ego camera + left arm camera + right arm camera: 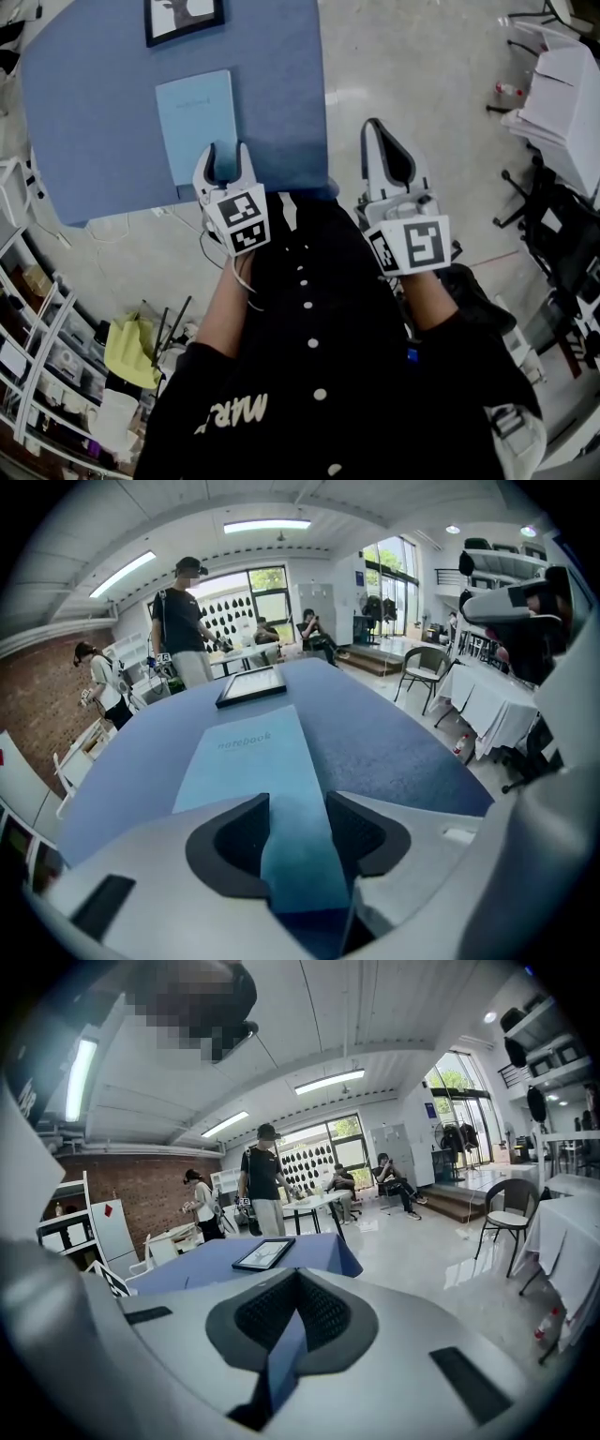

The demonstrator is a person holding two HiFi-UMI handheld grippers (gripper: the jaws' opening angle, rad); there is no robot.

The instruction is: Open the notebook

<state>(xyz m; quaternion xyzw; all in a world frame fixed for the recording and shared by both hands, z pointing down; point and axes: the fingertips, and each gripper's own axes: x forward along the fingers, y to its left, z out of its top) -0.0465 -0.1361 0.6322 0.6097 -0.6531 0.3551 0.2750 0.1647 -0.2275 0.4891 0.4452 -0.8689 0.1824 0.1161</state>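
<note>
on the left we see the blue bench [94,112] with the light blue notebook [197,122] lying closed and flat on it, a dark framed picture [183,19] beyond. our left hand-held gripper [227,155] hangs over the notebook's near edge, jaws partly spread, pressing nothing. right of the bench, our right hand-held gripper [375,127] is pressed together, empty, above the floor [422,94].

A dark-framed picture [183,19] lies on the blue table [94,122] — yellow cloth [131,349] well apart.
</note>
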